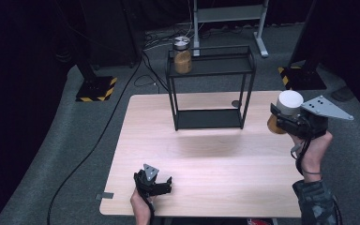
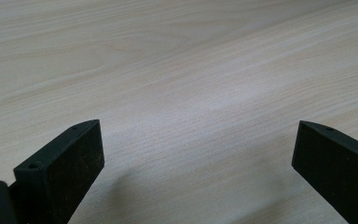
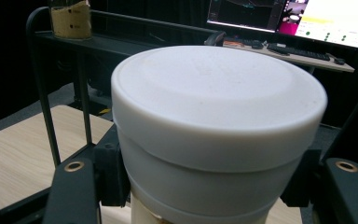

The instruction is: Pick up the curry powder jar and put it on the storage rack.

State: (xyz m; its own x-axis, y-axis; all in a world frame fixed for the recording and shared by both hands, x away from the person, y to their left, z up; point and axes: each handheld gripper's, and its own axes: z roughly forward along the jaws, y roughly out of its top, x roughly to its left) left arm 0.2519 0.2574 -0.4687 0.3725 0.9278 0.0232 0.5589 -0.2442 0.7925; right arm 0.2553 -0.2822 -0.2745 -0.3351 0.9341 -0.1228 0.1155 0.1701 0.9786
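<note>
white-lidded jar; right gripper jaws clamped on it, held above table | left gripper jaws apart, nothing between

Pale wooden table bears a black rack; jar on its top shelf.

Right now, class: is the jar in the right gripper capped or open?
Capped. A white lid sits on the jar, and the right gripper clamps just under it.

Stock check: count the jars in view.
2. One jar with a metal lid stands on the black shelf's top level; one white-lidded jar is clamped in the right gripper.
</note>
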